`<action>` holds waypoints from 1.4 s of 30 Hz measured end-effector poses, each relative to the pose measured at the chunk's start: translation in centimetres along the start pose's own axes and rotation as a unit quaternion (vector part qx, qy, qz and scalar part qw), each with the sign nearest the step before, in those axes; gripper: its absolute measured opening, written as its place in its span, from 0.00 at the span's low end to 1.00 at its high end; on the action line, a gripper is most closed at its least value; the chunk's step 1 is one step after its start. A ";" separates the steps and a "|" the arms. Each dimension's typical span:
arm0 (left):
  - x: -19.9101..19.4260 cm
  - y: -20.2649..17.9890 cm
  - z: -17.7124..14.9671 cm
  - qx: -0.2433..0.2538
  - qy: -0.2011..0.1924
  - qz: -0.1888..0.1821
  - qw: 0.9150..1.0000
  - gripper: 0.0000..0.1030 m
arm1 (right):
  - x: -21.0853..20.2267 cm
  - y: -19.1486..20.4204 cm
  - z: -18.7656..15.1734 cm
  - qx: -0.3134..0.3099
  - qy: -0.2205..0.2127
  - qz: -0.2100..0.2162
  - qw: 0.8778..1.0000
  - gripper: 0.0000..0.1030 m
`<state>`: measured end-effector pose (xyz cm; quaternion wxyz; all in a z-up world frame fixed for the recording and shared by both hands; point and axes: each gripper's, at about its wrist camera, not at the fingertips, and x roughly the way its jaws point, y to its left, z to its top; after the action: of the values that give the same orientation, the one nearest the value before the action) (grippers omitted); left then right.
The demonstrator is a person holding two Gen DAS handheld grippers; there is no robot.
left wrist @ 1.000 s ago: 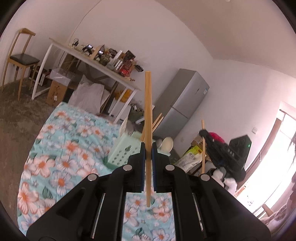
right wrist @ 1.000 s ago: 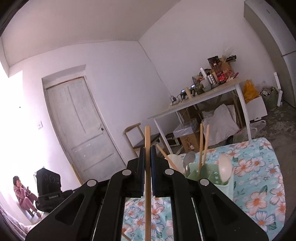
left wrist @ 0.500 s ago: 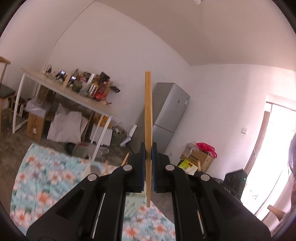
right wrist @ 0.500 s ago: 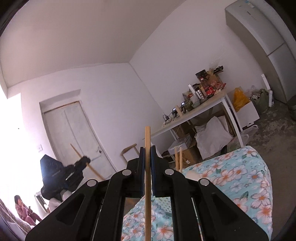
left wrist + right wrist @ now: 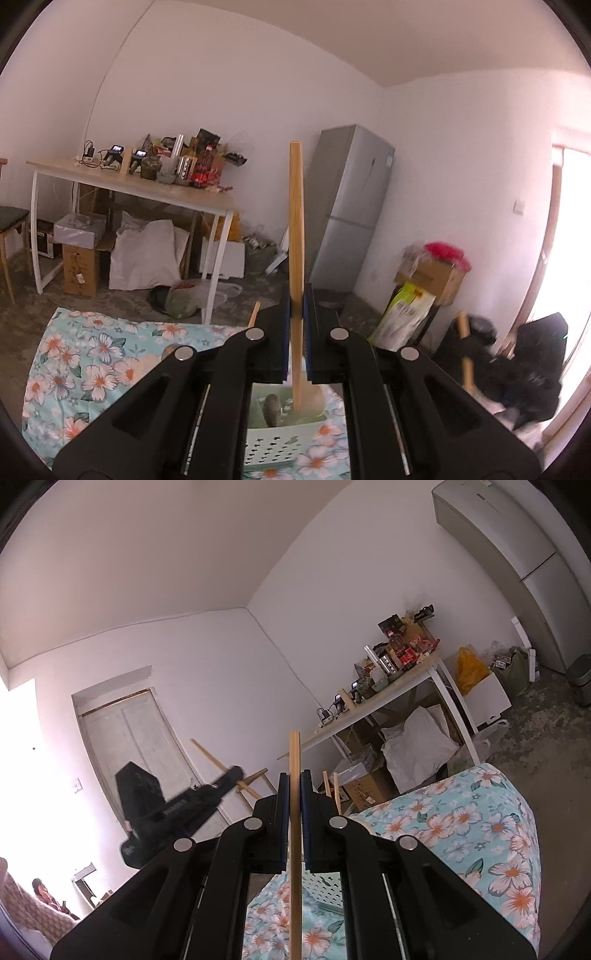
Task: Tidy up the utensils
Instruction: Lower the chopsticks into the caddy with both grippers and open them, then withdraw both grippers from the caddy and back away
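My left gripper [image 5: 295,306] is shut on a wooden chopstick [image 5: 295,229] that stands upright between its pads. The chopstick's lower tip hangs over a pale green perforated utensil basket [image 5: 275,445], where a spoon [image 5: 272,406] lies. My right gripper [image 5: 294,786] is shut on a second chopstick [image 5: 294,760], also upright. The basket [image 5: 323,882] shows just below it, with two chopsticks [image 5: 330,790] sticking up behind. Each gripper shows blurred in the other's view: the right one [image 5: 480,338] and the left one [image 5: 231,777], each with its chopstick.
A floral cloth [image 5: 461,830] covers the table under the basket. Behind stand a cluttered white-legged desk [image 5: 129,184], a grey fridge [image 5: 347,206], cardboard boxes [image 5: 428,277] and a white door [image 5: 129,734]. A person [image 5: 44,897] sits at the far lower left.
The left gripper has swung sideways and a little up with its chopstick, coming over the basket. The right gripper shifted too, and the basket has sunk low in its view.
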<state>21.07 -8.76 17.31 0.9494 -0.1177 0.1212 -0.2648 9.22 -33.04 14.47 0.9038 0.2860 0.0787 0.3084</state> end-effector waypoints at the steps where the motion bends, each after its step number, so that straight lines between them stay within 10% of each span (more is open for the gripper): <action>1: 0.8 -0.2 -0.5 0.007 0.006 0.007 1.000 0.05 | 0.0 -0.1 0.0 0.001 0.001 -0.001 1.000 0.06; 6: 3.2 -0.3 -2.6 0.015 0.045 0.023 0.999 0.06 | 0.2 -0.3 0.0 0.002 0.007 -0.005 1.000 0.06; 14: 1.1 -0.9 -3.0 0.006 0.041 0.025 0.999 0.47 | 0.6 0.1 0.0 -0.004 0.015 -0.016 1.000 0.06; 23: -4.9 0.5 -4.7 -0.012 0.048 0.037 0.998 0.67 | 0.9 2.1 -0.2 -0.015 0.020 -0.018 1.000 0.06; 42: -14.3 8.2 -10.9 -0.087 0.086 0.114 0.986 0.75 | 5.7 7.8 -0.9 -0.056 0.061 -0.007 0.997 0.06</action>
<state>9.94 3.93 7.08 0.9456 -0.1618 0.2374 -0.1529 9.47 -24.12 18.31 0.9141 0.2155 0.1180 0.3226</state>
